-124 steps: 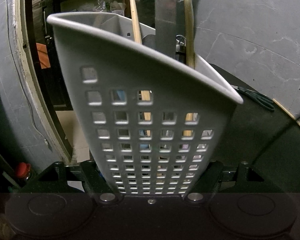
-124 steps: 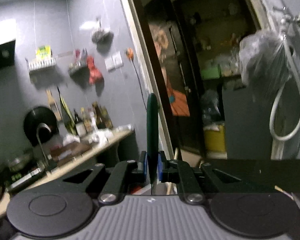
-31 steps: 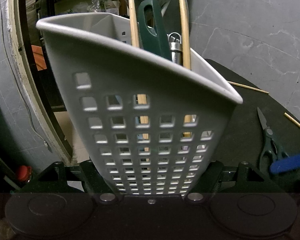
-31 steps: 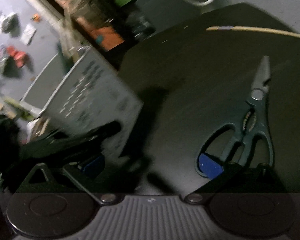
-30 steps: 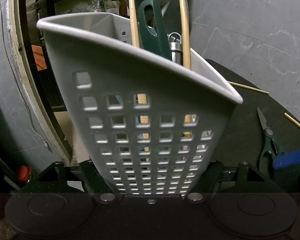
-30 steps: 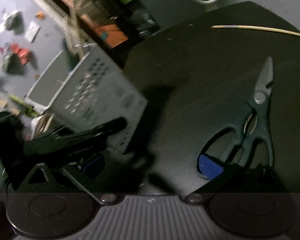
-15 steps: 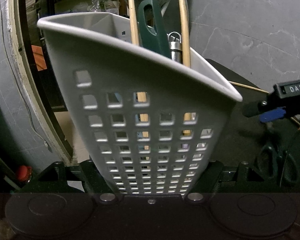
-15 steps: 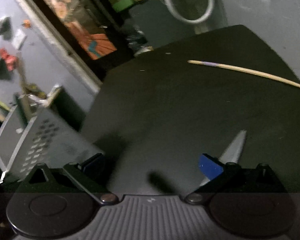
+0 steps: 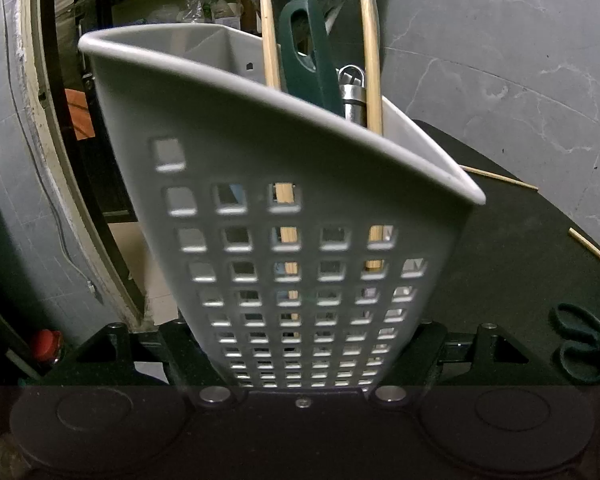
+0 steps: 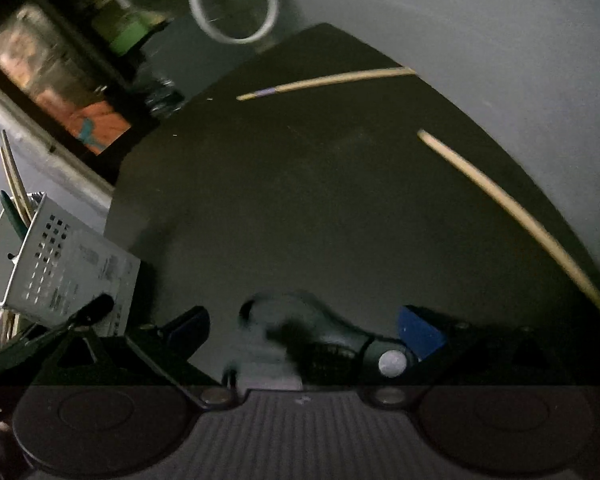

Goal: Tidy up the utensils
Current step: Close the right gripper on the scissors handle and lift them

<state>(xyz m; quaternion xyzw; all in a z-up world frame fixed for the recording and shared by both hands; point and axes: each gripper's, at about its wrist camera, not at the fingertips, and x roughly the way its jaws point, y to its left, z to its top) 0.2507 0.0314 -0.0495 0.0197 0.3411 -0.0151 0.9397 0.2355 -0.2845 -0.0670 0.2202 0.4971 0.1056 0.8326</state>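
My left gripper is shut on the lower end of a grey perforated utensil basket, tilted and filling the left wrist view; its fingertips are hidden behind it. In the basket stand two wooden sticks, a dark green handle and a metal utensil. My right gripper is open just above the dark table. Dark green scissors lie crosswise between its blue pads, blurred and not pressed. The scissors' handle loops show at the lower right of the left wrist view.
Two loose chopsticks lie on the table, one far and one at the right edge. The basket hangs off the table's left side. A grey tiled wall stands behind, and a doorway lies to the left.
My right gripper swung and rolled over the scissors, which now lie across its open jaws instead of beyond the right pad. The basket and left gripper stayed still.
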